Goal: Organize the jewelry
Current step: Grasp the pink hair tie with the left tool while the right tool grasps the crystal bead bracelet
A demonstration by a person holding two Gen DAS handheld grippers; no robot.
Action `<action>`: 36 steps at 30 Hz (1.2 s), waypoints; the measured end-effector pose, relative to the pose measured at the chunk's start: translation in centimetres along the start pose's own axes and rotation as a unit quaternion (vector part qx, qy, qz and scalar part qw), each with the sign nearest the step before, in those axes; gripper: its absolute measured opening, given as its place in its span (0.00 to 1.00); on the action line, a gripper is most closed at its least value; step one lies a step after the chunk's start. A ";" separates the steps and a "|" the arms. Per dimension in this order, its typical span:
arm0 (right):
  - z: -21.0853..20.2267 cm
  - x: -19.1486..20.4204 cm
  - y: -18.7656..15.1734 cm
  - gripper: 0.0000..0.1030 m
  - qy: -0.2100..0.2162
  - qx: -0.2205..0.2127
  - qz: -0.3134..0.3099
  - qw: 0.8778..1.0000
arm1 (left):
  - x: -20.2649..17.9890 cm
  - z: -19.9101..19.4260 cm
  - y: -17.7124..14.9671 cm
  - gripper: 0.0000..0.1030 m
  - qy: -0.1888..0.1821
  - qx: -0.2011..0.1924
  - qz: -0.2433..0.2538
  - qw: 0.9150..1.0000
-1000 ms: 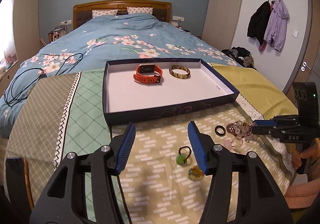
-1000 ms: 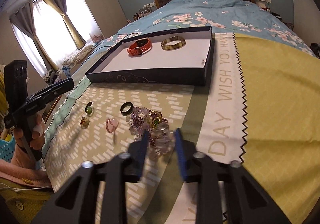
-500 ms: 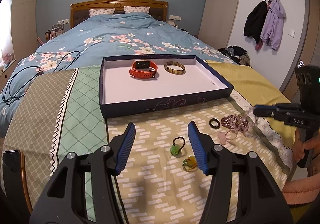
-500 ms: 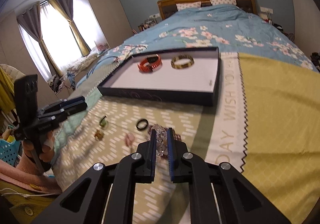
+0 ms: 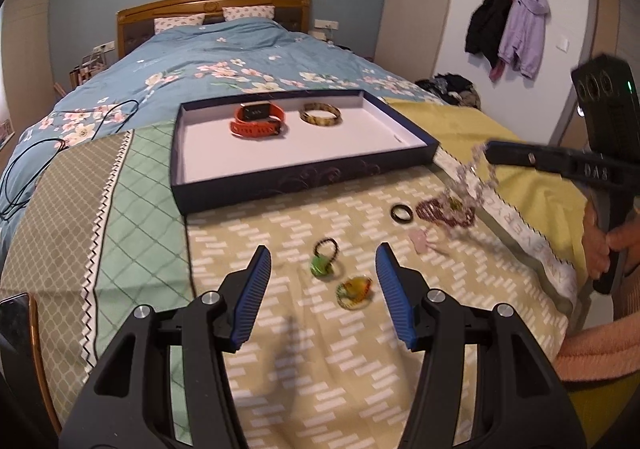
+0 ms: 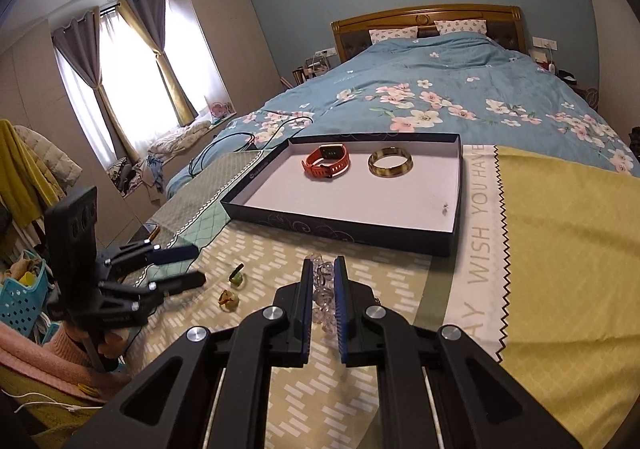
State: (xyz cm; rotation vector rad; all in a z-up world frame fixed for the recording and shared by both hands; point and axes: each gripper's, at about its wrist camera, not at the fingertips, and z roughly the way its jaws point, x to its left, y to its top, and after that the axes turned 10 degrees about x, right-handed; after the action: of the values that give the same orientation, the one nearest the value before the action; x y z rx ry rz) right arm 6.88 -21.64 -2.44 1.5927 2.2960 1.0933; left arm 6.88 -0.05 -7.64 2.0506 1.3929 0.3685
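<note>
Crowding the blanket [image 5: 360, 377]: rings [image 5: 401, 213], beads [image 5: 442, 211], tray [image 5: 304, 185].

The cloth [image 6: 560, 249] on the bed has pale capital letters along its white band, just right of the tray [image 6: 360, 233]: "WISH YOU HAVE" is readable, and below it "AY", the end of a word. On the side of the right gripper [image 5: 486, 151] stand pale letters, seemingly "DAS".
</note>
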 end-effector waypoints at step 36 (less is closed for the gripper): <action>1.3 -0.9 0.5 0.08 0.029 0.000 0.003 1.000 | -6.9 8.2 4.3 0.23 -0.073 0.100 0.060 0.990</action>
State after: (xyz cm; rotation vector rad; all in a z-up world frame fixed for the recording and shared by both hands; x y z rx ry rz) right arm 8.31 -21.71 -3.29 1.5880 2.3299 1.1559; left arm 11.77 -10.13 -10.40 2.2809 1.2641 0.1285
